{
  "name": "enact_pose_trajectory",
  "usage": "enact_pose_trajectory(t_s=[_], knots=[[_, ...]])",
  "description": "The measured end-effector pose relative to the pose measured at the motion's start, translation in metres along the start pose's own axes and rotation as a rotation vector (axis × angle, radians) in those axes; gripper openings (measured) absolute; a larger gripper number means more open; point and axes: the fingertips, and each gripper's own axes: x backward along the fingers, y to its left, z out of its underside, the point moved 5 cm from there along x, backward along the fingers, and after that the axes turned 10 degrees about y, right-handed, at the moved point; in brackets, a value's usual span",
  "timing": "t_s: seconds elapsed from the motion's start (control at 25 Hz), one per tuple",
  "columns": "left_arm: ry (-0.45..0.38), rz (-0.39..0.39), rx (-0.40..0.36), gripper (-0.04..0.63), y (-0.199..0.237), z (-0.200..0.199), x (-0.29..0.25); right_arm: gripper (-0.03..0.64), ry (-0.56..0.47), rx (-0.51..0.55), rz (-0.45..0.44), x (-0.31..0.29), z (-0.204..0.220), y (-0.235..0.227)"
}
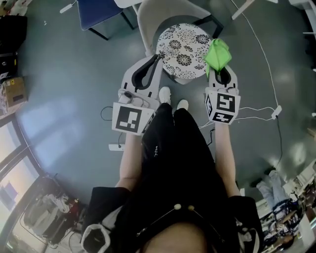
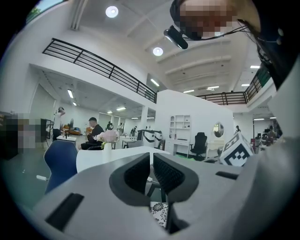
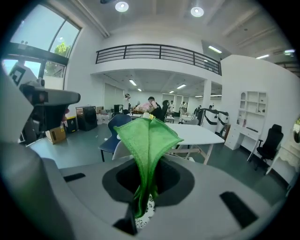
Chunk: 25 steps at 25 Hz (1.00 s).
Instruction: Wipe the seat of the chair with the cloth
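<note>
The chair's round seat [image 1: 180,48] has a black-and-white flower pattern and sits in front of me, with a pale grey backrest [image 1: 165,12] behind it. My right gripper [image 1: 220,74] is shut on a bright green cloth [image 1: 217,54], which sticks up over the seat's right edge. In the right gripper view the cloth [image 3: 147,140] rises folded from between the jaws. My left gripper [image 1: 156,62] is shut with nothing in it, at the seat's left edge. A sliver of the patterned seat [image 2: 159,213] shows under its jaws.
A blue chair [image 1: 101,12] stands at the back left. White cables [image 1: 256,111] and a plug lie on the grey floor to the right. A cardboard box [image 1: 14,89] sits at the far left. A white table [image 3: 197,133] is beyond the chair.
</note>
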Motion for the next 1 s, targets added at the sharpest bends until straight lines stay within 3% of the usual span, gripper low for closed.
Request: enact_pose_trajectory(t_s=[0.16, 0.32, 0.44, 0.6, 0.76, 1.0], knots=[[-0.018, -0.019, 0.03, 0.009, 0.011, 0.008, -0.013, 0.05, 0.065, 0.071, -0.012, -0.064, 0.003, 0.002], [0.019, -0.088, 0.051, 0.012, 0.022, 0.033, -0.02, 0.051, 0.104, 0.222, -0.071, -0.131, 0.014, 0.011], [0.057, -0.098, 0.07, 0.072, 0.024, 0.062, -0.024, 0.051, 0.159, 0.327, -0.095, -0.177, 0.038, 0.011], [0.089, -0.071, 0.068, 0.083, 0.019, 0.095, -0.034, 0.051, 0.191, 0.46, -0.062, -0.231, 0.053, 0.001], [0.084, -0.009, 0.061, 0.081, 0.006, 0.121, -0.044, 0.05, 0.21, 0.717, -0.008, -0.282, 0.065, 0.004], [0.12, 0.08, -0.034, 0.081, -0.012, 0.149, -0.083, 0.049, 0.236, 1.03, 0.016, -0.347, 0.094, 0.021]])
